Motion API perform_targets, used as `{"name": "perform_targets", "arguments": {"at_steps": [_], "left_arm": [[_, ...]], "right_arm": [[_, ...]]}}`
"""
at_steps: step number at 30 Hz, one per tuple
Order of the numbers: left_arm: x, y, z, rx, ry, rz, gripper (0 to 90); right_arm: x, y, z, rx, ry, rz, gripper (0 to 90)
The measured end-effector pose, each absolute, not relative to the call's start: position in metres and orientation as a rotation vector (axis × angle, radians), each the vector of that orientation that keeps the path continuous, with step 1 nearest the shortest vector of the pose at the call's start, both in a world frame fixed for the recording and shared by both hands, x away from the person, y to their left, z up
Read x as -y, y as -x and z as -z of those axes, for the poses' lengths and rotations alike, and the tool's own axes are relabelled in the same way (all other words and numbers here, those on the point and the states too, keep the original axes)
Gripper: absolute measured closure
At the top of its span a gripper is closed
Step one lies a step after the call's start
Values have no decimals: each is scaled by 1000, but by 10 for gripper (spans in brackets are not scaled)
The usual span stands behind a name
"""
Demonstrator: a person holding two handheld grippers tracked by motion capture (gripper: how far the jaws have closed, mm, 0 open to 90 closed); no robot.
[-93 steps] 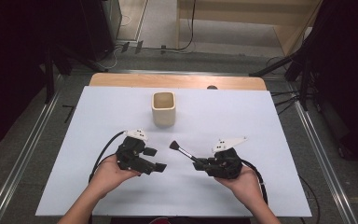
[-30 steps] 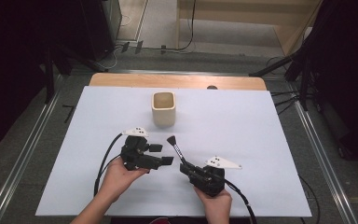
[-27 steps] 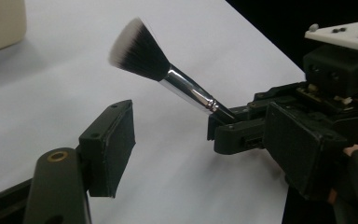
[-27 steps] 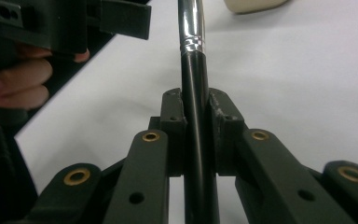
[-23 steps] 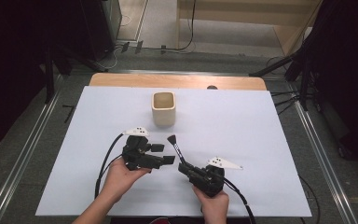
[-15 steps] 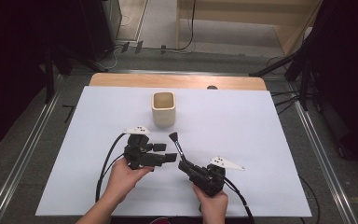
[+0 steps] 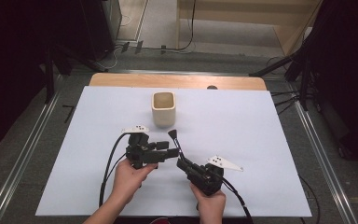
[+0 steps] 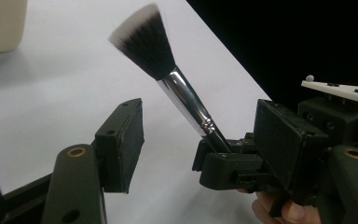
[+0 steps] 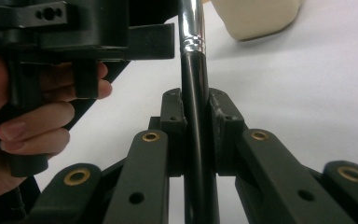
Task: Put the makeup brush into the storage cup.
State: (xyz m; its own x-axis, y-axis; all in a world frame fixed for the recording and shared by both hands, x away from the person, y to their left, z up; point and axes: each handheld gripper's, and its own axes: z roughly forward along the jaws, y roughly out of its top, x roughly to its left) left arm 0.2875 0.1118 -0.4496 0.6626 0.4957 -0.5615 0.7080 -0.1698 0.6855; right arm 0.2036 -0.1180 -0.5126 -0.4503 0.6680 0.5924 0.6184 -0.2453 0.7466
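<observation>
Since a second ago the left gripper [image 7: 171,153] has edged up to the makeup brush [image 8: 168,77] and its jaws have just been closing, the brush's metal ferrule standing between them untouched. The right gripper [image 9: 196,112] is clamped on the brush's black handle, near the cream cup [image 7: 163,108], bristles pointing toward it.

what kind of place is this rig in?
Most likely a lab or data-recording workstation, not a home. A white table stands between metal floor rails, cables run across the grey floor behind it, and black curtains hang at both sides.
</observation>
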Motion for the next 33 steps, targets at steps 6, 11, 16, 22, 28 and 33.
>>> {"name": "perform_targets", "arguments": {"at_steps": [6,11,16,22,28,33], "left_arm": [[-112,-290,451,-1000,-1788,265,359],[-111,-293,457,-1032,-1749,303,415],[-110,-294,460,-1059,-1695,354,492],[-106,-294,461,-1070,-1697,343,605],[-109,-295,464,-1094,-1680,375,690],[-110,-296,465,-1101,-1672,402,713]], "right_arm": [[115,-204,513,-1903,-1616,-1830,798],[114,-205,512,-1905,-1625,-1827,798],[113,-205,511,-1904,-1613,-1828,798],[111,-206,512,-1923,-1608,-1826,798],[110,-205,513,-1933,-1599,-1823,798],[109,-205,513,-1945,-1599,-1817,798]]}}
